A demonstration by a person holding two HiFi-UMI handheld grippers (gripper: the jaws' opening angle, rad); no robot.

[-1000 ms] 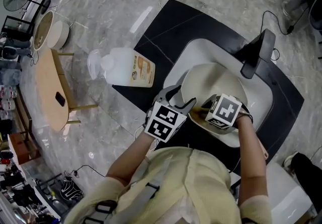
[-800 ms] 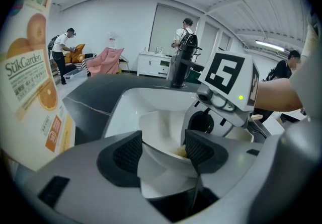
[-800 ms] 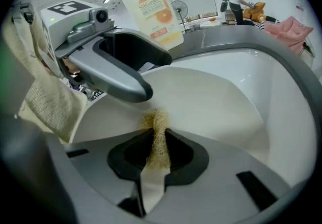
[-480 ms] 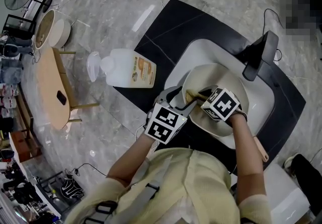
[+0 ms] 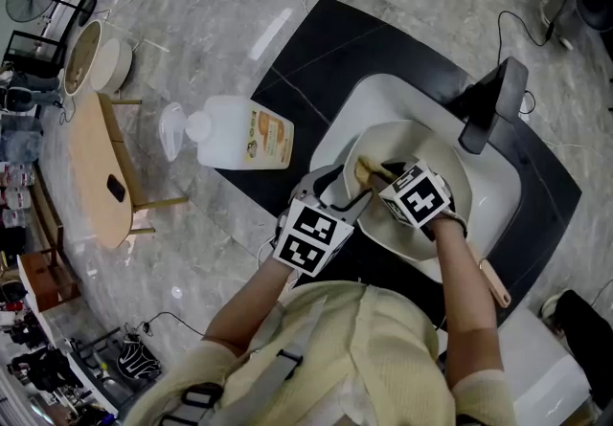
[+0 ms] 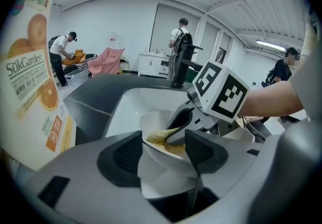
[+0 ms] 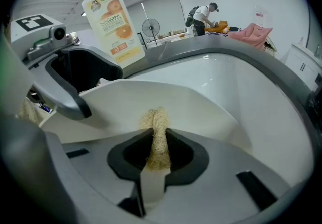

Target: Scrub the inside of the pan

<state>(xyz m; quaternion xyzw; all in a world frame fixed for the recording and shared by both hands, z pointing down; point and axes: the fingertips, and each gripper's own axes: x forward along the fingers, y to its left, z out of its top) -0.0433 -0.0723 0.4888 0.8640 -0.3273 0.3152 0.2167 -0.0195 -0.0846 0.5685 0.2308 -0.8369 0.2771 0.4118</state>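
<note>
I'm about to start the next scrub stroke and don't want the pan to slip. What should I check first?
1. Left gripper clamped on the pan rim: ok.
2. Right gripper shut on the scrubber: ok.
3. Scrubber touching the pan's inside: ok, its tip lies on the inner wall.
4. Pan inside the sink: ok.
5. Bottle out of the way: ok, it stands apart on the left, outside the sink.
6. Soap on the scrubber: cannot tell.
</note>
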